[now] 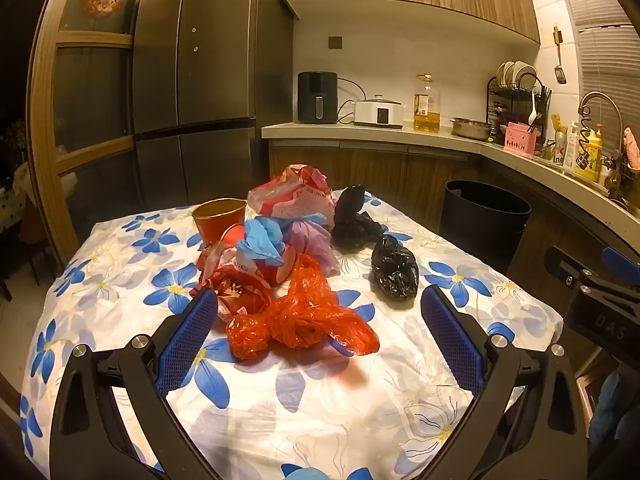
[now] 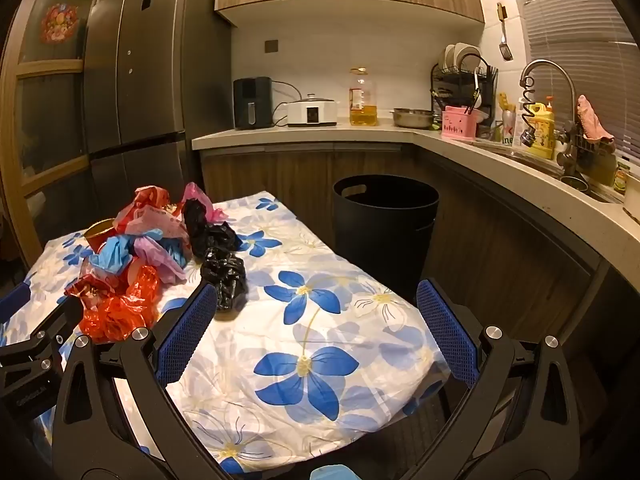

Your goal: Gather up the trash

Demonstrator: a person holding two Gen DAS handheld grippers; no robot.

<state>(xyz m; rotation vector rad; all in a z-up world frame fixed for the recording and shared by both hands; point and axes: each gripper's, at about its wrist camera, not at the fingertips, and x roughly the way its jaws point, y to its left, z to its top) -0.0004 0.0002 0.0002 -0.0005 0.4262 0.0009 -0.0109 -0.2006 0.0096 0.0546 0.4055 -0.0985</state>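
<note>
A pile of crumpled plastic bags lies on the flowered tablecloth (image 1: 304, 412): an orange-red bag (image 1: 304, 316) nearest, a blue bag (image 1: 260, 240), a purple bag (image 1: 312, 240), a pink-red bag (image 1: 292, 196), two black bags (image 1: 394, 268) (image 1: 352, 220), and a red cup (image 1: 219, 216). My left gripper (image 1: 318, 336) is open, its fingers either side of the orange-red bag, just short of it. My right gripper (image 2: 318, 332) is open and empty over the tablecloth (image 2: 312, 360), right of the pile, with the near black bag (image 2: 226, 276) by its left finger. A black trash bin (image 2: 384, 220) stands beyond the table.
The bin also shows in the left wrist view (image 1: 484, 220), right of the table. A counter (image 2: 304, 132) with appliances, an oil bottle (image 2: 362, 98), a dish rack and a sink tap (image 2: 548, 76) runs behind and to the right. A fridge (image 1: 196, 60) stands at the back left.
</note>
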